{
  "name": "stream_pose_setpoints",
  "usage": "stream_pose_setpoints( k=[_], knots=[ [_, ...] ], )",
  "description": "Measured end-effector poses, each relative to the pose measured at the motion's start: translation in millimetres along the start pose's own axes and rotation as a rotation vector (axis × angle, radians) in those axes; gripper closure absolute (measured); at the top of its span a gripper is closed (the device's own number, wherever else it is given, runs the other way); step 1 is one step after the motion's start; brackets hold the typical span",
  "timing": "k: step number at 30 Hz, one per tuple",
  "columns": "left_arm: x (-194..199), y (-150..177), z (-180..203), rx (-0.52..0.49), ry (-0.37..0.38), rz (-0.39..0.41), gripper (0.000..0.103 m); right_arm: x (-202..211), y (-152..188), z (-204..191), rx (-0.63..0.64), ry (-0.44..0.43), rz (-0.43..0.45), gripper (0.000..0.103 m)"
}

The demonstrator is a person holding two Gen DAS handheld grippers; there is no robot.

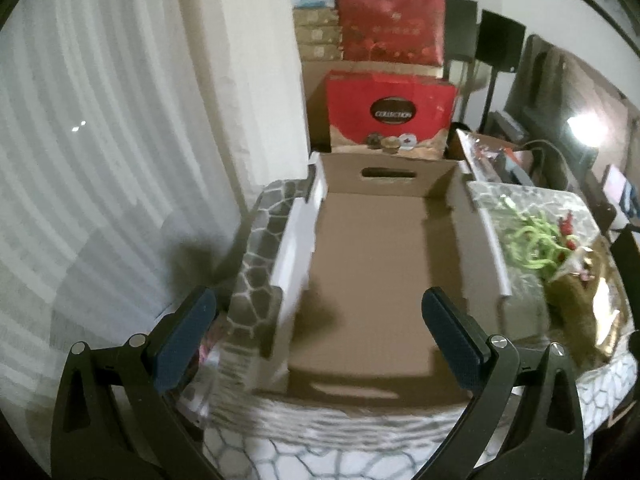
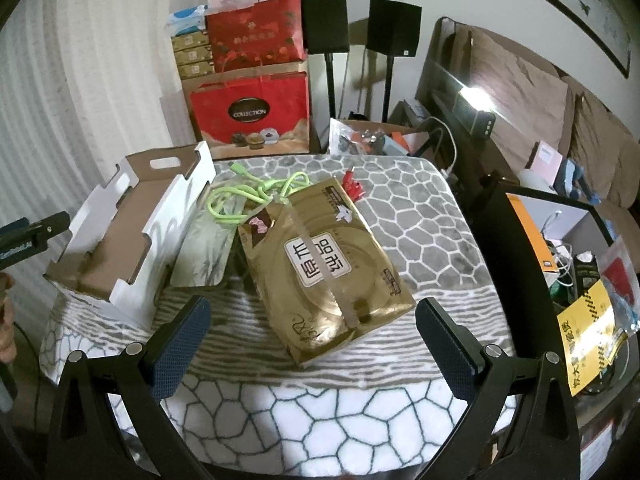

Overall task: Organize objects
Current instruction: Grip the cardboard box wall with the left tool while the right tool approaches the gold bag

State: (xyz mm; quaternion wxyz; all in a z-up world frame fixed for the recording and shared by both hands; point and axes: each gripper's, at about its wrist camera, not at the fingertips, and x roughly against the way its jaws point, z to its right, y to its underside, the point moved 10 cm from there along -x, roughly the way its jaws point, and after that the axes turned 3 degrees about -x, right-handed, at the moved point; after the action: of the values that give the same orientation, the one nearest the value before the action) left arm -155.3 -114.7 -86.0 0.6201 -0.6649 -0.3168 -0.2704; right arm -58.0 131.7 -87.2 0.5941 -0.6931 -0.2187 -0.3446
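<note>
An empty cardboard box (image 1: 372, 264) with white outer walls sits on a table covered in a stone-pattern cloth (image 2: 420, 216). My left gripper (image 1: 320, 332) hovers open over the box's near end. In the right wrist view the same box (image 2: 132, 240) is at the left of the table. A gold foil pack (image 2: 324, 272) lies in the middle, with a green cable (image 2: 256, 196) and small red clips (image 2: 354, 188) behind it. A flat bamboo-print card (image 2: 204, 248) leans between box and pack. My right gripper (image 2: 312, 340) is open, just in front of the gold pack.
Red gift boxes (image 2: 252, 116) and stacked cartons stand behind the table against the wall. Two black speakers on stands (image 2: 360, 28) sit behind. A cluttered shelf with bags (image 2: 580, 280) is at the right. A curtain (image 1: 80, 160) hangs at the left.
</note>
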Motion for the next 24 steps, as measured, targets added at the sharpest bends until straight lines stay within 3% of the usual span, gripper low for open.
stream_pose_setpoints(
  k=[8, 13, 19, 21, 24],
  knots=[
    [-52.8, 3.7, -30.8, -0.001, -0.003, -0.102, 0.014, -8.6, -8.4, 15.6, -0.012, 0.013, -0.014, 0.0],
    [-70.6, 16.3, -26.0, -0.025, 0.043, -0.18, 0.031, -13.5, -9.2, 22.6, -0.027, 0.007, -0.025, 0.0],
    [-87.3, 32.1, -14.7, -0.058, 0.088, -0.259, 0.062, -14.5, -10.8, 31.0, -0.046, -0.005, -0.029, 0.0],
    [-91.1, 37.3, -11.9, -0.061, 0.109, -0.283, 0.077, -14.5, -11.1, 33.1, -0.047, -0.005, -0.029, 0.0],
    [-92.3, 40.4, -15.9, -0.065, 0.096, -0.282, 0.091, -16.2, -10.8, 35.6, -0.045, -0.014, -0.04, 0.0]
  ],
)
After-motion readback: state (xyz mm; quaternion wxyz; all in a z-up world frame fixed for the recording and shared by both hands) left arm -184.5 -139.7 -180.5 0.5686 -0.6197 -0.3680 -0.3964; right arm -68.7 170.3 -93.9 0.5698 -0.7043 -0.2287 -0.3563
